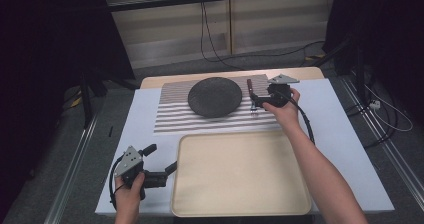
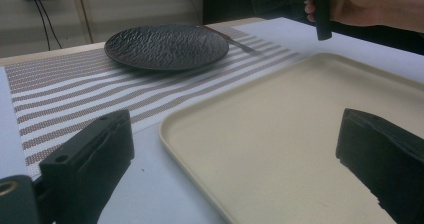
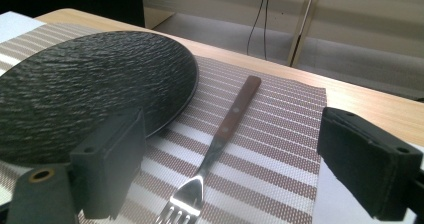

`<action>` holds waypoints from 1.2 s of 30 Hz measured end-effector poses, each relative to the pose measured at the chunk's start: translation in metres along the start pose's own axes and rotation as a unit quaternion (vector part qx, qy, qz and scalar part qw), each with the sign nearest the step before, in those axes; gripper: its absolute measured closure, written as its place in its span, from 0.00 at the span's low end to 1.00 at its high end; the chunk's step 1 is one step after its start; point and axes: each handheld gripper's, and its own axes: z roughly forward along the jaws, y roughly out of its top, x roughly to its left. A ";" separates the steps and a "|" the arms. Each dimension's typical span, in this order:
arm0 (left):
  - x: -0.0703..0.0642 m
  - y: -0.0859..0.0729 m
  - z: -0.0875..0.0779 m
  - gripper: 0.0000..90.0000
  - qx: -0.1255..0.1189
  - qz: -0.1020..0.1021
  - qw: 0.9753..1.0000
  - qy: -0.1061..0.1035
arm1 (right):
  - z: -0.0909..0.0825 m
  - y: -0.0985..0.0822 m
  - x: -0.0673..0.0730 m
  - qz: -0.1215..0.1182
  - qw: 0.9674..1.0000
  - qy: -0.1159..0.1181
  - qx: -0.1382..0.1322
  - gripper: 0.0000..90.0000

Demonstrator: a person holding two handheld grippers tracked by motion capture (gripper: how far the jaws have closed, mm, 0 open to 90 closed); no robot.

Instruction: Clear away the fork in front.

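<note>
A fork (image 3: 225, 129) with a brown wooden handle lies on the striped placemat (image 3: 280, 154), just right of a round black textured plate (image 3: 85, 94). My right gripper (image 3: 240, 184) hovers low over the fork's tine end, jaws open on either side of it and not touching it. From above, the fork (image 1: 250, 91) sits beside the plate (image 1: 215, 97), with the right gripper (image 1: 255, 104) over its near end. My left gripper (image 1: 162, 158) rests open at the left edge of the beige tray (image 1: 240, 184), nothing between its jaws. The left gripper view has that gripper (image 2: 235, 164) facing across the tray (image 2: 300, 109).
The placemat (image 1: 170, 114) lies on a white table sheet (image 1: 340, 129), with the tray in front of it. Cables (image 1: 210, 39) run along the floor and wall behind the table. Dark curtains stand at both sides.
</note>
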 end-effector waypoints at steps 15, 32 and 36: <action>0.001 0.000 0.003 0.03 0.001 0.000 1.000 -0.002 | 0.023 0.000 0.000 0.005 1.000 -0.001 0.031 0.30; 0.000 -0.001 0.006 0.03 0.007 0.002 1.000 -0.005 | 0.042 0.000 0.000 0.035 0.998 0.001 0.061 0.48; -0.001 -0.001 0.007 0.03 0.011 0.004 1.000 -0.007 | 0.046 -0.001 -0.002 0.036 0.996 0.005 0.079 0.52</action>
